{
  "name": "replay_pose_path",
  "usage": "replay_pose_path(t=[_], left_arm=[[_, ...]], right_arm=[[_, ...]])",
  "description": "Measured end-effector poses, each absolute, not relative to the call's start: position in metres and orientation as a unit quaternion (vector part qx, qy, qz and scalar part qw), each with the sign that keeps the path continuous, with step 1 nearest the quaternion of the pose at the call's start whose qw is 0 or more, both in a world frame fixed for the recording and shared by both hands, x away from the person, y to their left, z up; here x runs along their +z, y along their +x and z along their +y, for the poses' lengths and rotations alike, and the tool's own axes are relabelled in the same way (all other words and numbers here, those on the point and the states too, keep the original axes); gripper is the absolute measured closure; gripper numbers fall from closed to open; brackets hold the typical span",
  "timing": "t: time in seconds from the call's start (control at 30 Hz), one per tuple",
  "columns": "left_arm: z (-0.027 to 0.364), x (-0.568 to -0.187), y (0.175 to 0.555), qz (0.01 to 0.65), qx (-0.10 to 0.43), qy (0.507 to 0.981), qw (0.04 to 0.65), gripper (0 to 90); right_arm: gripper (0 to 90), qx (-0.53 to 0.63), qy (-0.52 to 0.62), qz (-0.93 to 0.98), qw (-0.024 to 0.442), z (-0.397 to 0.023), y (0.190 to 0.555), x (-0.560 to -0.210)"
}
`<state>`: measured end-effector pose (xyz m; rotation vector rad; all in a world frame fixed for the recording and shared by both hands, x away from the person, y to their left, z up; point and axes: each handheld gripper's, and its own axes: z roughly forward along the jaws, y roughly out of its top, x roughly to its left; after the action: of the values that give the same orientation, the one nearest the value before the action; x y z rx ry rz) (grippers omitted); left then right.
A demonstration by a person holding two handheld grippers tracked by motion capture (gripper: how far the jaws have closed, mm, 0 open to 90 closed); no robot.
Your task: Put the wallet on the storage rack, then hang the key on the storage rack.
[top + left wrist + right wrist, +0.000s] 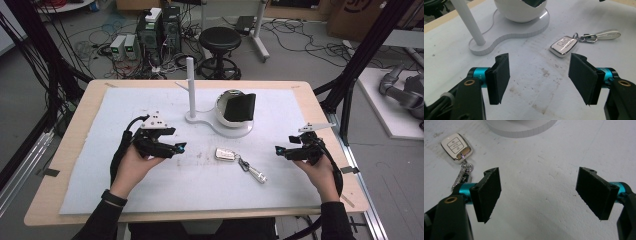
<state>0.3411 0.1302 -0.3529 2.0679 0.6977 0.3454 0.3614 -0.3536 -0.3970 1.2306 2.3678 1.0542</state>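
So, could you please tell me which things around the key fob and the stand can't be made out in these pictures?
- Key fob button symbols: too small and blurred in both gripper views.
- Bowl contents: left gripper view cuts it off at the top edge; in the high view a black thing covers the inside.
- Post top: cut off by the left gripper view's edge.
- Strap end: hidden behind the right gripper's jaw.

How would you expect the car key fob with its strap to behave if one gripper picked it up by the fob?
The key fob looks glossy, so the pads may slip on it. Its strap hangs from a ring and clasp, so it would probably dangle and swing. It seems small and light.
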Motion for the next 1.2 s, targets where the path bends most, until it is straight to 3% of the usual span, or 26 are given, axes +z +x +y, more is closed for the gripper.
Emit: replay_pose_path(t=[0.3, 0.63, 0.8, 1.0, 1.2], left_arm=[[0.124, -0.357, 0.341, 0.277, 0.13, 0.841, 0.446, 33.6], [0.063, -0.361, 0.338, 0.197, 0.087, 0.864, 0.454, 35.0], [0.037, -0.366, 0.338, 0.152, 0.081, 0.877, 0.449, 43.2], [-0.007, -0.381, 0.346, 0.11, 0.066, 0.888, 0.442, 59.2], [-0.04, -0.399, 0.357, 0.079, 0.071, 0.9, 0.422, 64.4]], right_arm=[[20.8, 0.364, 0.423, 0.819, 0.135, -0.353, 0.362, -0.398], [20.8, 0.367, 0.423, 0.818, 0.131, -0.355, 0.361, -0.399], [20.8, 0.371, 0.422, 0.817, 0.133, -0.355, 0.362, -0.397], [20.8, 0.376, 0.42, 0.816, 0.132, -0.356, 0.361, -0.396], [20.8, 0.377, 0.421, 0.815, 0.129, -0.358, 0.362, -0.397]])
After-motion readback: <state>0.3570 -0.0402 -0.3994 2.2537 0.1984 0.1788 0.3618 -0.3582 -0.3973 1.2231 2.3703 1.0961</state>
